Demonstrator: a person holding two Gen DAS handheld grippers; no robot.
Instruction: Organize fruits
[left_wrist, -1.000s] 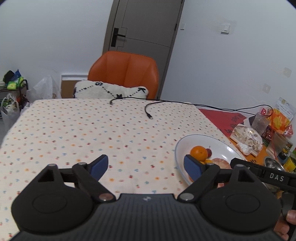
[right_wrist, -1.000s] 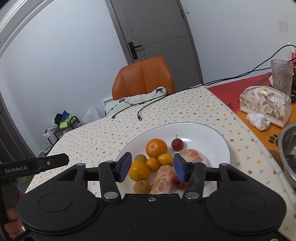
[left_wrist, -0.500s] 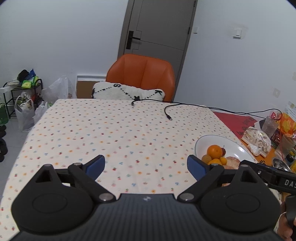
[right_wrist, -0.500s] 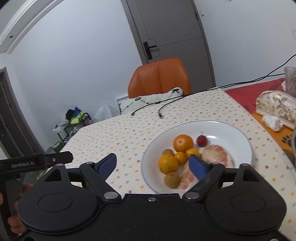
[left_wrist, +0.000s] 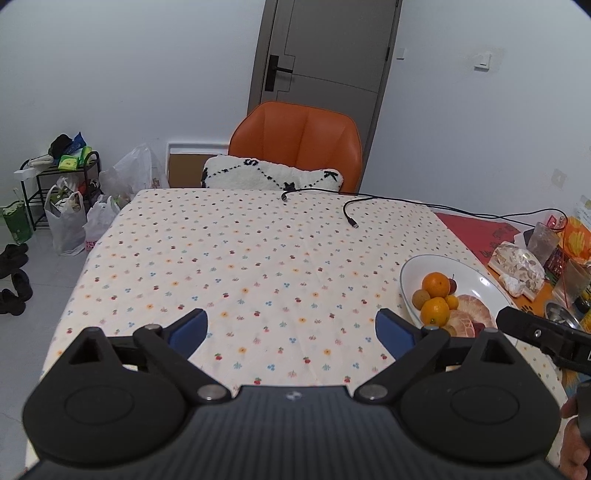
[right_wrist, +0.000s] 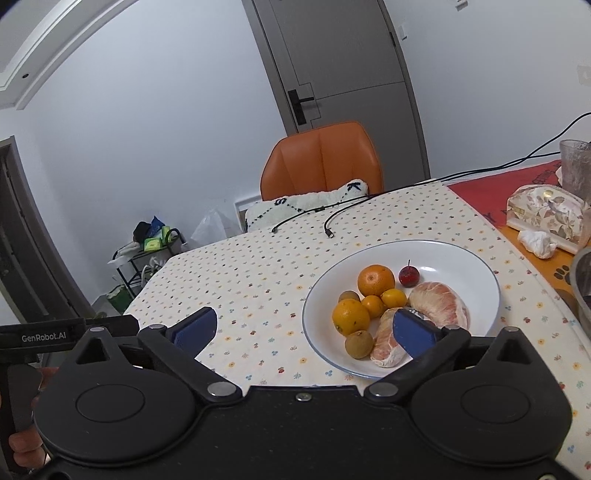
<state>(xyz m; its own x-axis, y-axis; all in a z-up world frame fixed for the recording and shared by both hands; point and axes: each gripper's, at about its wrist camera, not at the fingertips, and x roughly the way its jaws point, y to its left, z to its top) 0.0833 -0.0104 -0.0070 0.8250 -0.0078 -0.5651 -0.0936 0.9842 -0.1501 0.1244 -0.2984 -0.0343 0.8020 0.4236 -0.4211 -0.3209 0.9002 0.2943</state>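
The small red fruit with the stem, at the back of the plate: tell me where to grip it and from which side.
Grip the red fruit across its round middle, coming from above. Its stem points up, so keep the fingers either side of it. The large orange sits close beside it; the opposite side is bare white plate, so that is likely the easier approach.

The left gripper (left_wrist: 291, 328) is matte black, with two round housings, a ribbed centre panel bearing a small emblem, and silver pivot screws at the base of each angled link. Its fingers (left_wrist: 190, 326) end in blue pads. The right gripper (right_wrist: 304, 326) is built the same, with a smooth centre panel, a single screw at mid-top, and blue pads (right_wrist: 413, 332). A black handle beside it reads "GenRobot.AI" in white. A hand (right_wrist: 22, 448) grips the handle.
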